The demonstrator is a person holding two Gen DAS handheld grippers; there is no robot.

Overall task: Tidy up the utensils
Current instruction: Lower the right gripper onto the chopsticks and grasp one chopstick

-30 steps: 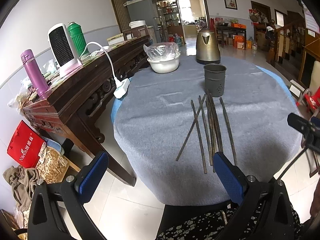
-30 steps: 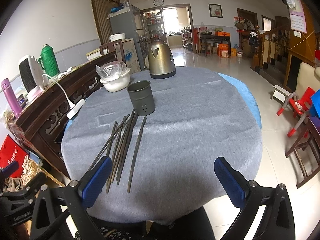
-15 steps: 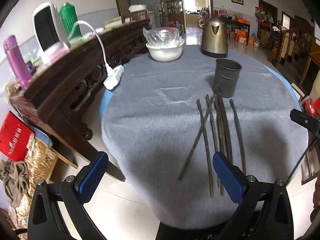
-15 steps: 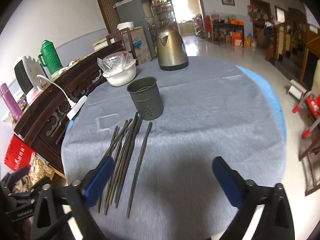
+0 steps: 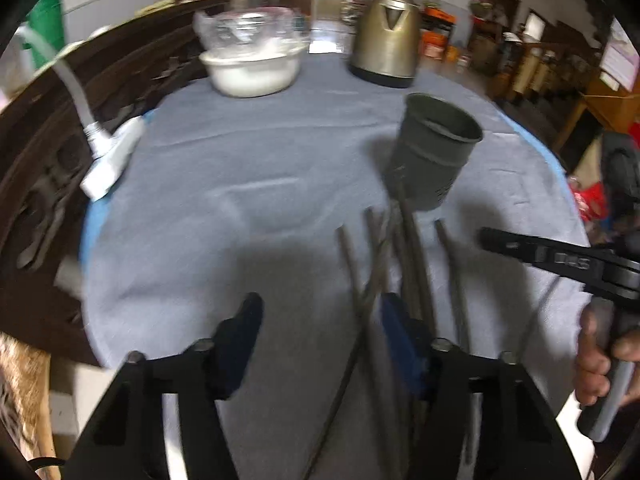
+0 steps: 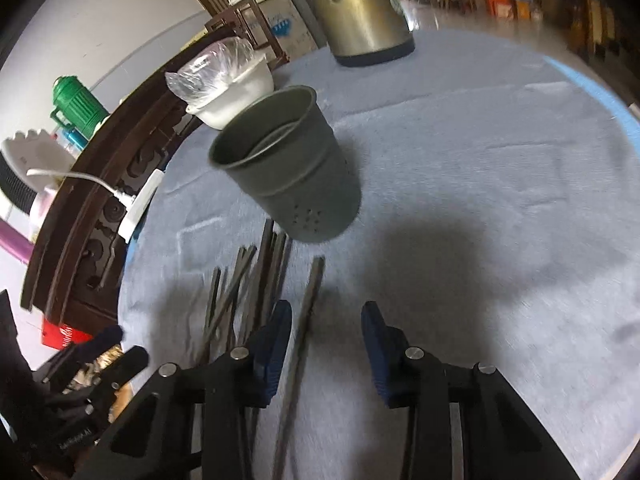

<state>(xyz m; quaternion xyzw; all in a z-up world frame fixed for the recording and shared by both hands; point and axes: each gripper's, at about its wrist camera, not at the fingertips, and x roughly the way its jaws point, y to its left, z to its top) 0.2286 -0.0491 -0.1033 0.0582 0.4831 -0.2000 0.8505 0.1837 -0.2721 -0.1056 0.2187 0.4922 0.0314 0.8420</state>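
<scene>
A wide bare stretch of grey tablecloth [image 6: 500, 152] is left open to the right of the dark holder cup [image 6: 286, 168]. Beside it the chopsticks [image 5: 408, 248] lie loose — their count blurred. One kettle [image 5: 386, 36] and one white bowl [image 5: 252, 72] are set behind. Both the left gripper [image 5: 320, 320] and right gripper [image 6: 326, 324] are closing — one chopstick is seen between the right jaws, unpressed.

Dark chopsticks [image 6: 256, 292] lie loosely bundled on the grey cloth, far ends reaching the upright, empty grey holder [image 6: 288, 168].
</scene>
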